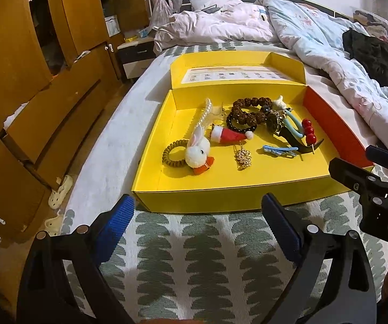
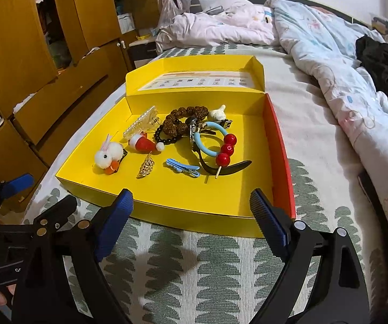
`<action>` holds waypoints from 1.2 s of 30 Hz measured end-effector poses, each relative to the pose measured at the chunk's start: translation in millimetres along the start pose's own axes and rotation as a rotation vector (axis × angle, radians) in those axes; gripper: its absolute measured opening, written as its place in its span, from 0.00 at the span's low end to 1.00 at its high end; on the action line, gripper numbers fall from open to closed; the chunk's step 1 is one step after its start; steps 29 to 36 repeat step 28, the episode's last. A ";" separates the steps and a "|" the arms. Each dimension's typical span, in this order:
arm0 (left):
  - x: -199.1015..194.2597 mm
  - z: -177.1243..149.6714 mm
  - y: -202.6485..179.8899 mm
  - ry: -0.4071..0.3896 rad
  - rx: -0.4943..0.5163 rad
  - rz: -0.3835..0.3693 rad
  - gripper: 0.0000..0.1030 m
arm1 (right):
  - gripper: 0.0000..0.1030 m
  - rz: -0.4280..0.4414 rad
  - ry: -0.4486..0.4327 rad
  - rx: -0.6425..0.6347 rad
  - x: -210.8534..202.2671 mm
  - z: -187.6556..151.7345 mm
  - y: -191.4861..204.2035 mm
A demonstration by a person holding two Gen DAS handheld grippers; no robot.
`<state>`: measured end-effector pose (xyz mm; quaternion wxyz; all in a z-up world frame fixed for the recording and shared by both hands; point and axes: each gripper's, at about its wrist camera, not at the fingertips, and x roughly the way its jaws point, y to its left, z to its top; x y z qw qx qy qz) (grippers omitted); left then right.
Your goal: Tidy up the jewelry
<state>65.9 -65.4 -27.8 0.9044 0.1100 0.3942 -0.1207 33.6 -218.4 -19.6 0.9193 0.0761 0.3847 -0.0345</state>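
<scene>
One yellow box lies open on the bed, and its contents count out as follows. There are two bead bracelets, one of knobbly brown beads at the far side and one of smooth black beads just nearer. One pearl hair claw sits at the far left, one white plush rabbit on one brown coil tie at the near left, one red Santa hat in the middle, one gold filigree piece, one blue hair clip, and one stick bearing three red balls at the right. One watch lies among them.
</scene>
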 end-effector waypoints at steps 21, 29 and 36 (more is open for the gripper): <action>-4.0 -0.6 -4.2 -0.001 0.021 0.007 0.91 | 0.86 -0.001 0.001 -0.001 0.4 -0.7 -0.5; -4.2 -0.7 -5.5 0.005 0.018 0.008 0.91 | 0.86 -0.003 0.000 -0.003 0.5 -0.7 -1.4; -4.2 -0.7 -5.5 0.005 0.018 0.008 0.91 | 0.86 -0.003 0.000 -0.003 0.5 -0.7 -1.4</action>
